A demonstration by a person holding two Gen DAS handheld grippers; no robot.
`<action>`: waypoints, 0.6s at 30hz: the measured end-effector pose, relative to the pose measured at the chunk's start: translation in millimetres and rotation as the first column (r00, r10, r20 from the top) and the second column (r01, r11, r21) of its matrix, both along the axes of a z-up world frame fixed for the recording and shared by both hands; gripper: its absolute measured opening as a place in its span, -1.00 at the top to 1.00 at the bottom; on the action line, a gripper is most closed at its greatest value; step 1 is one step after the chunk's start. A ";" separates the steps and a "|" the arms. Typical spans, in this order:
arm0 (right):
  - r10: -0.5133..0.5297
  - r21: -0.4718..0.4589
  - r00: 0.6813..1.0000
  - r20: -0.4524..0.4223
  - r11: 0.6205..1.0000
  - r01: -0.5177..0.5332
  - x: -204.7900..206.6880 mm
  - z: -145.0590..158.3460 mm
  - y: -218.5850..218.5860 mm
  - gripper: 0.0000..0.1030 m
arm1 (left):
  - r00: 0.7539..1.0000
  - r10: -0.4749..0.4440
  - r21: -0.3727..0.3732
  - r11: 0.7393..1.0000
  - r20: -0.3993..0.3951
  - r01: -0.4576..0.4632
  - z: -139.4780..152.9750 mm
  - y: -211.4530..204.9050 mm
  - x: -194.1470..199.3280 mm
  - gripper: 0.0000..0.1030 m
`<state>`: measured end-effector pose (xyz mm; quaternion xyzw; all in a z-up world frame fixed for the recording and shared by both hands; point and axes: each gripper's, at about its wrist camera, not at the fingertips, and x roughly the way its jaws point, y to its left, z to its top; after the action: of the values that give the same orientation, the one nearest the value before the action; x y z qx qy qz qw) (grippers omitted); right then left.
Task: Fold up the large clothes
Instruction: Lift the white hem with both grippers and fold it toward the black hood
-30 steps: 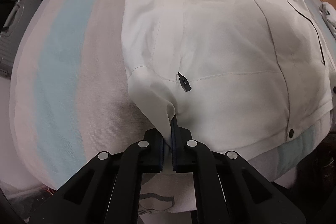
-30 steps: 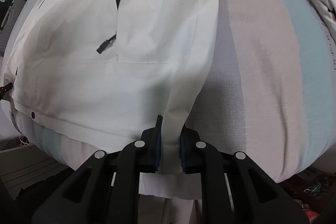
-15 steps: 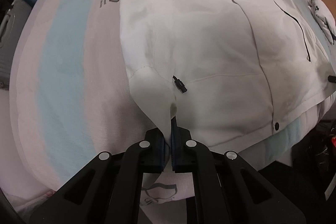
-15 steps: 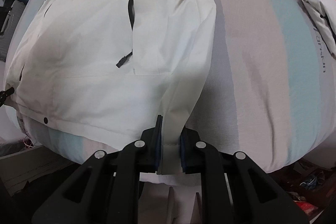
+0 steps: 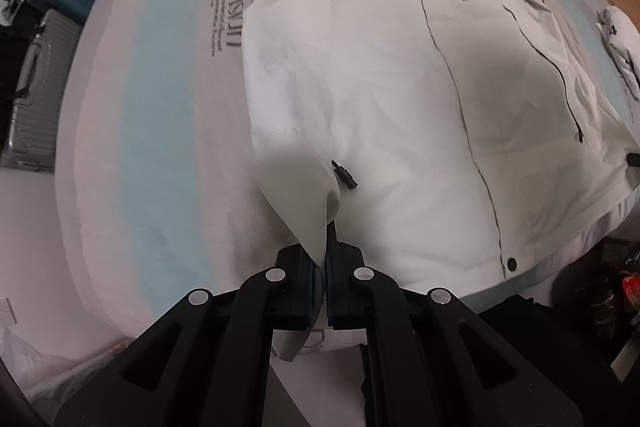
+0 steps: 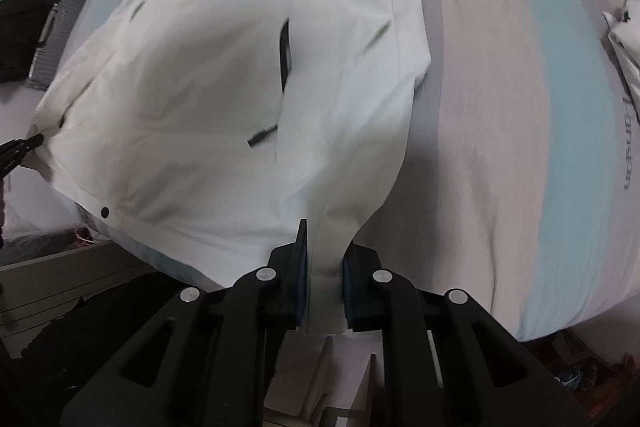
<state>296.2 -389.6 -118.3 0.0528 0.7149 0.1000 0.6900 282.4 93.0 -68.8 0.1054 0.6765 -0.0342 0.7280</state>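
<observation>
- Left gripper (image 5: 320, 267) was clamped on the jacket's (image 5: 400, 107) hem corner.
- Right gripper (image 6: 324, 267) was clamped on the jacket's other hem corner.
- Jacket lay on the bed (image 5: 160, 107).

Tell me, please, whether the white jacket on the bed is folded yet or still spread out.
Mostly spread: the white jacket lies open-faced across the bed, with only its bottom corners lifted.
</observation>
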 end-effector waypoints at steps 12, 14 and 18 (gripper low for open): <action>0.032 0.020 0.999 0.012 0.999 -0.033 48.2 30.9 -5.8 0.75 | 1.000 -0.022 -0.005 1.000 -0.006 0.022 12.1 -7.0 26.1 0.95; 0.029 0.011 0.999 0.029 1.000 -0.029 58.1 39.4 -7.3 0.75 | 1.000 -0.022 -0.020 1.000 0.018 0.022 20.8 -5.3 35.7 0.96; 0.032 -0.016 0.998 0.048 0.999 -0.031 74.4 49.7 -9.6 0.76 | 0.997 -0.035 -0.026 0.999 0.068 0.037 32.1 -2.5 55.1 0.96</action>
<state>370.6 -399.2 -68.6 0.0339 0.6995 0.1067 0.7059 337.5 90.5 -36.7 0.1087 0.6492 -0.0530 0.7510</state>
